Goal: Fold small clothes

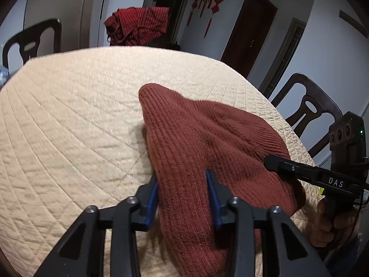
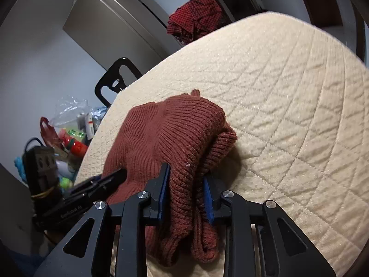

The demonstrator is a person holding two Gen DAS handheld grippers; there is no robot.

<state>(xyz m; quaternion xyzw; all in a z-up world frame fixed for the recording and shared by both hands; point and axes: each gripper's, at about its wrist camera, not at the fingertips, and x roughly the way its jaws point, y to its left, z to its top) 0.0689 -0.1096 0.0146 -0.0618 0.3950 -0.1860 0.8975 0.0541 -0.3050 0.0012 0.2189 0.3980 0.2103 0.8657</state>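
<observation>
Left wrist view: my left tongs [image 1: 182, 196] pinch a fold of the rust knit garment [image 1: 207, 138], blue pads pressed into it on both sides. My right tongs [image 2: 186, 194] clamp a bunched edge of the same garment likewise. Ahead of both tongs, the garment drapes onto the cream quilted cover [image 1: 69, 115]. Beyond it hangs a red checked cloth [image 1: 138, 25].

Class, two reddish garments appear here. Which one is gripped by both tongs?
The rust-brown ribbed knit on the quilted table cover, pinched by both tongs. The red checked cloth sits beyond the table's far edge, untouched.
</observation>
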